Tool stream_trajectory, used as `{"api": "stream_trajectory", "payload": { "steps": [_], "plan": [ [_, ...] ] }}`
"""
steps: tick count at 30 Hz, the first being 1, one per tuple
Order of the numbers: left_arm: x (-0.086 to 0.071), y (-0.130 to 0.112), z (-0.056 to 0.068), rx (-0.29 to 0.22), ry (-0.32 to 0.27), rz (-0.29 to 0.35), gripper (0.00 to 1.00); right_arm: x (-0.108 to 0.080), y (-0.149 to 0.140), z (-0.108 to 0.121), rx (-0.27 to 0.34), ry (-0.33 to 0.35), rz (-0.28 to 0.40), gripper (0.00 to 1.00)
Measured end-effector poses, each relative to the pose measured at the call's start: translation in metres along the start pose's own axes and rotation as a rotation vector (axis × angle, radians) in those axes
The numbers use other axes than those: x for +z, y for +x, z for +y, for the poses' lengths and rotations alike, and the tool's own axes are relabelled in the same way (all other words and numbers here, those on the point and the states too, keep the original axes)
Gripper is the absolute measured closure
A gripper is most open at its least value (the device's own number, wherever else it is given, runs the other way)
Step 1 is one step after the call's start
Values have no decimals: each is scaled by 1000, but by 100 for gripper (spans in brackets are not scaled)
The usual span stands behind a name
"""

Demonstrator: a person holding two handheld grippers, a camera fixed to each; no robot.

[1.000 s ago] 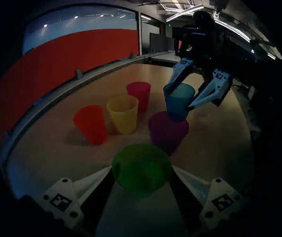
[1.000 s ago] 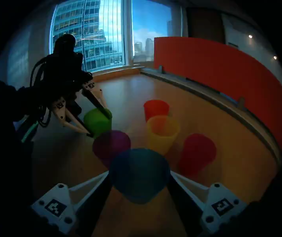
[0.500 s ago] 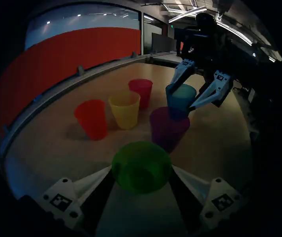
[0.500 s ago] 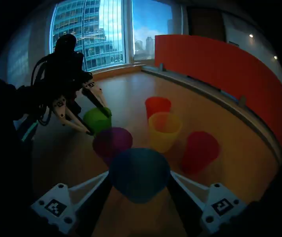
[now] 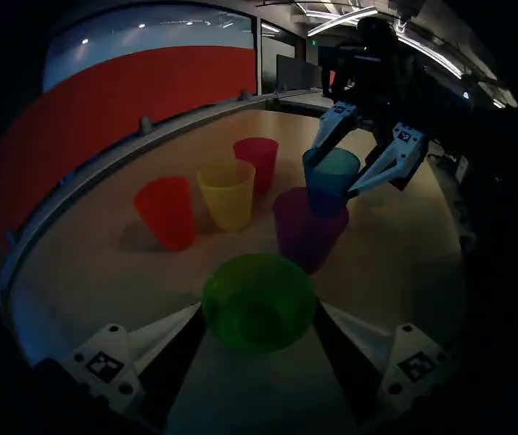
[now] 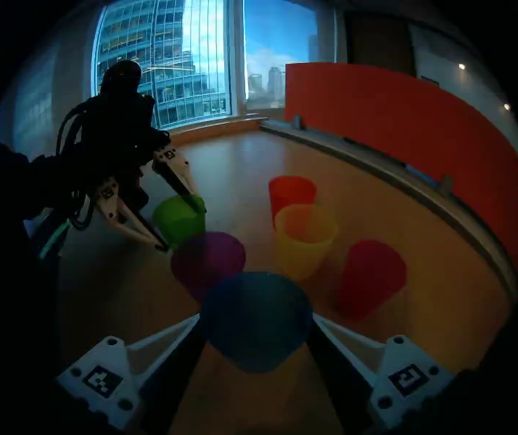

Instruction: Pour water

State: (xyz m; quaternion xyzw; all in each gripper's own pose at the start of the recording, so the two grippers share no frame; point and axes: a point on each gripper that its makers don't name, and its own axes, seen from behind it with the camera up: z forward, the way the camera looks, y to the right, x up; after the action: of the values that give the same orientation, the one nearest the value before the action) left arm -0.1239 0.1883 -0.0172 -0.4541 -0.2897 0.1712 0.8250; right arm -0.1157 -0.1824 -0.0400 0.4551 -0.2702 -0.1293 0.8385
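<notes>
A green cup [image 5: 259,301] sits between the fingers of my left gripper [image 5: 259,310], which is shut on it; its open mouth faces the camera. Beyond it stands a purple cup [image 5: 308,225]. Behind that, my right gripper [image 5: 329,180] is shut on a blue cup [image 5: 330,170]. In the right gripper view the blue cup [image 6: 255,319] is clamped between my right gripper [image 6: 255,325] fingers. The purple cup [image 6: 208,259] stands just ahead, and the left gripper [image 6: 181,228] holds the green cup [image 6: 179,216] farther off. No water can be made out.
On the wooden table [image 5: 404,239] stand an orange-red cup [image 5: 166,212], a yellow cup [image 5: 226,192] and a crimson cup [image 5: 257,161] in a row. A red partition [image 5: 114,94] runs along the table's far edge. A person [image 6: 107,138] holds the grippers.
The green cup has tipped a little, so more of its inside shows in the left gripper view. The right gripper and blue cup have hardly moved.
</notes>
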Motion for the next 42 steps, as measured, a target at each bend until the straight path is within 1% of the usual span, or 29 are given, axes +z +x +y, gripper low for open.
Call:
{"api": "stream_trajectory", "payload": {
  "steps": [5, 11, 17, 28, 30, 32, 42],
  "plan": [
    [-2, 0, 2, -5, -6, 4, 2, 3, -5, -1, 1, -1, -6, 8],
    [-6, -4, -2, -16, 10, 3, 2, 8, -12, -3, 7, 0, -8, 8],
    [-11, -7, -1, -32, 7, 10, 2, 11, -16, -4, 10, 3, -7, 8],
    [-15, -9, 0, -28, 13, 10, 1, 8, -21, -5, 8, -4, -14, 8],
    [-16, -9, 0, -27, 14, 12, 1, 7, -21, -4, 10, -7, -17, 6],
    [-17, -9, 1, -29, 14, 13, 1, 7, -22, -5, 13, -7, -20, 1],
    [-25, -13, -2, -49, 33, 22, 1, -1, -29, -8, 15, -17, -31, 0]
  ]
}}
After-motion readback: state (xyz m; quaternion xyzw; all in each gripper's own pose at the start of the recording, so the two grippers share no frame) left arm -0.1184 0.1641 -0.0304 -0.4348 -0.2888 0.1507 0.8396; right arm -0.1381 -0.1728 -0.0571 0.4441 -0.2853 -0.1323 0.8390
